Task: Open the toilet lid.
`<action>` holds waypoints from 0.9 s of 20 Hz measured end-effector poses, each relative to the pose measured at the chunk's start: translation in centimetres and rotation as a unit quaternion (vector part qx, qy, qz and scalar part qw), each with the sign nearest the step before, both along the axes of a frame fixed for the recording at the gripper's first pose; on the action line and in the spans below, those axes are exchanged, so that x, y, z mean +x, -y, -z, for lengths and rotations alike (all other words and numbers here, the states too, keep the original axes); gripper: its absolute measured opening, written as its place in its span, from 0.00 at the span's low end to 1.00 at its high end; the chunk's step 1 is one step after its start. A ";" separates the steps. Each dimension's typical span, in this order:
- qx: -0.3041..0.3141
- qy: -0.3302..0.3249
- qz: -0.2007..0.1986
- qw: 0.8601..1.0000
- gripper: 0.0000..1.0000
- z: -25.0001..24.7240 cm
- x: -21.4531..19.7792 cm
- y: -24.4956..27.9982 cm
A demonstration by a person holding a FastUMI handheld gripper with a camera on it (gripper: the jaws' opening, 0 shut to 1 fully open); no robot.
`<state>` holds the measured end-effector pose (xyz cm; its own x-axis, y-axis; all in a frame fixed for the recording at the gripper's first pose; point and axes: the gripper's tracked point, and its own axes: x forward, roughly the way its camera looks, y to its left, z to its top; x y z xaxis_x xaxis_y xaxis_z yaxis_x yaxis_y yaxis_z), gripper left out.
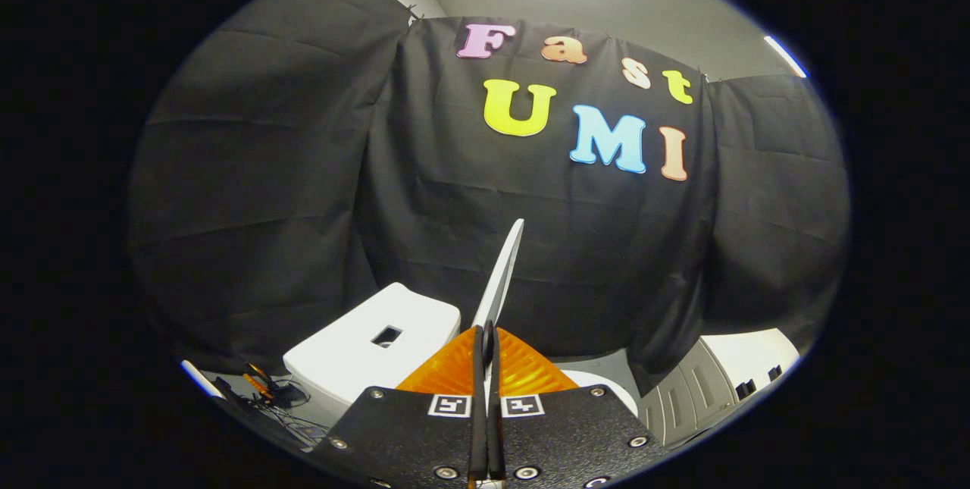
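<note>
The white toilet lid (503,269) shows edge-on as a thin blade rising from between my fingers toward the black cloth wall, lifted and tilted. My gripper (485,331) is shut on the lid's lower edge, both fingers pressing its two faces. The white toilet tank (356,356), with a small rectangular opening on top, stands just left of the fingers and beyond them. A piece of the white toilet rim (606,390) peeks out to the right of the fingers.
The black cloth wall (303,193) closes off the space behind the toilet. Cables and small orange-handled items (269,392) lie on the floor left of the tank. Pale grey ribbed panels (701,390) stand to the right.
</note>
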<state>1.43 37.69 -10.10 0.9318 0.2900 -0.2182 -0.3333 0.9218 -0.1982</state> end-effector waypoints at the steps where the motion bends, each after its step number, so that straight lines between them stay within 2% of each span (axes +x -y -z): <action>1: -0.001 -0.001 -0.003 1.000 0.00 -0.1 0.0 -0.4; 18: -0.011 -0.013 -0.079 0.997 0.01 1.4 -2.3 -10.0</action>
